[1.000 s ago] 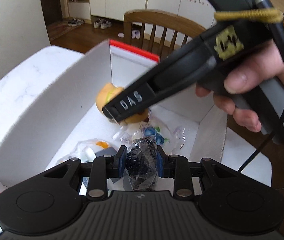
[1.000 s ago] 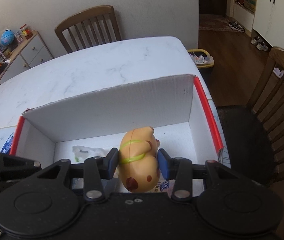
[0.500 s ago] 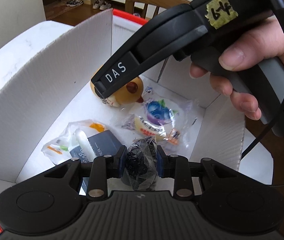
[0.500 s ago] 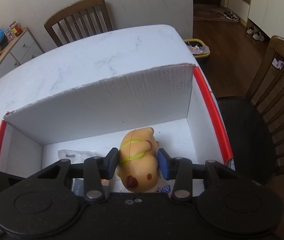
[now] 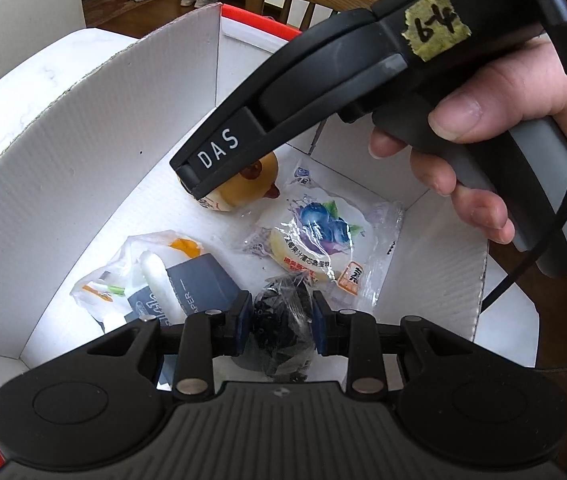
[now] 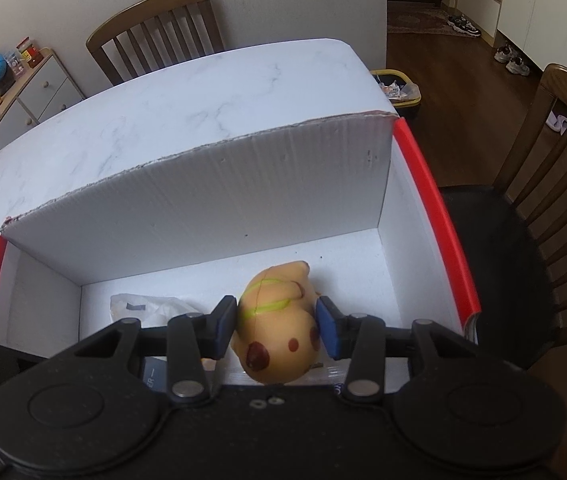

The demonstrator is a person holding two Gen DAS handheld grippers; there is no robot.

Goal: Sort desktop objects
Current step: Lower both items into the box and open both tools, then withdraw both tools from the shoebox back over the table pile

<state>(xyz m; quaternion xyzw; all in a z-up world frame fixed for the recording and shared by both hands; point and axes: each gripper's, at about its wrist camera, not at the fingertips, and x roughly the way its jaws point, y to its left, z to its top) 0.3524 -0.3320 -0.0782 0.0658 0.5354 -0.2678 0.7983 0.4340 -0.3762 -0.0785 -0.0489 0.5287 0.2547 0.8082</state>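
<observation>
Inside the box (image 6: pixel 219 196):
Right gripper (image 6: pixel 277 322): jaws opening around yellow toy dog (image 6: pixel 275 332).
Left gripper (image 5: pixel 281 318): clamped on black wrapped bundle (image 5: pixel 281 328).

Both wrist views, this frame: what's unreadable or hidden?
- Black crinkly wrapped bundle in the left tool: contents unclear through the film; its lower end hides behind the tool body, left wrist view.
- Tan spotted toy animal: underside hidden by the opening right tool, so floor contact is unclear.
- Dark blue paper box: label cut off by the left tool.
- White cardboard box: near wall out of frame.
</observation>
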